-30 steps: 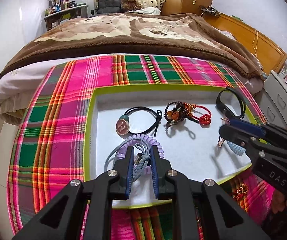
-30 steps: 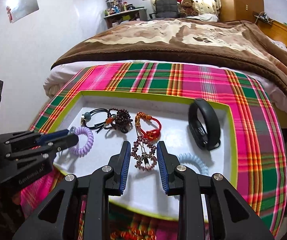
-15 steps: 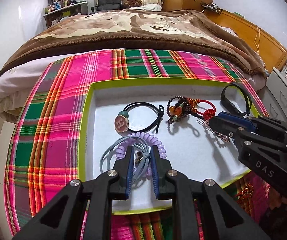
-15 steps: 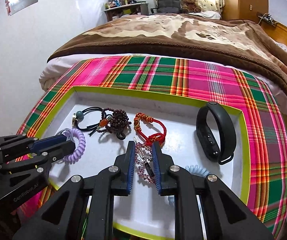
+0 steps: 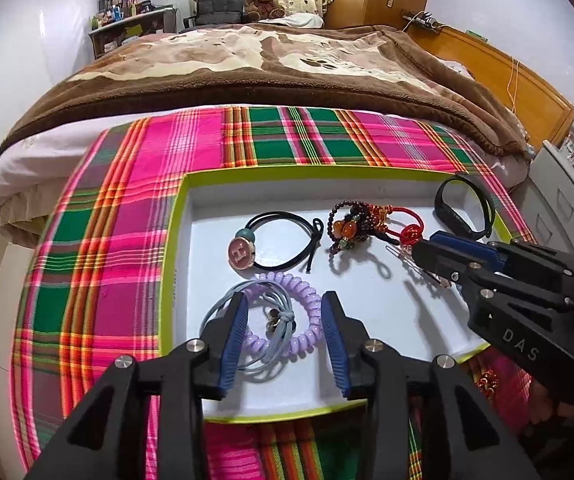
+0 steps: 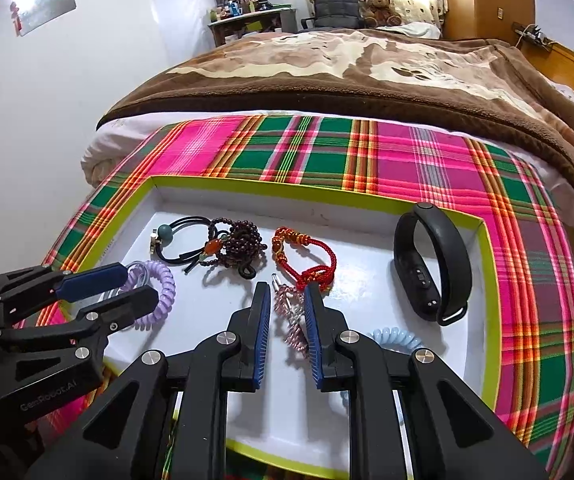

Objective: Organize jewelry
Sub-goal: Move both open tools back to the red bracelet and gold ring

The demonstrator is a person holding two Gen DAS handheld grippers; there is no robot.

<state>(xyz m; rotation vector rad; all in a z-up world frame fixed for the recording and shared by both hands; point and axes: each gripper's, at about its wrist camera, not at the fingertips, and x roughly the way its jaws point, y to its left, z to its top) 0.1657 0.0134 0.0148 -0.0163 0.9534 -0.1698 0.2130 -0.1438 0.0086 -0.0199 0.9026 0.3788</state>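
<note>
Left jaws: left gripper opening, pads clear of the purple coil tie and grey-blue cord lying between them.
Right jaws: right gripper clamped on the pink bead bracelet.
Tray: white tray beneath both.
Beyond right jaws: red knotted bracelet; black band right of them.

The light blue curly hair tie is half hidden behind the right gripper, the red bead thing on the checked cloth peeks out from under that gripper's black arm, and the shelf bottles are too small to tell.
</note>
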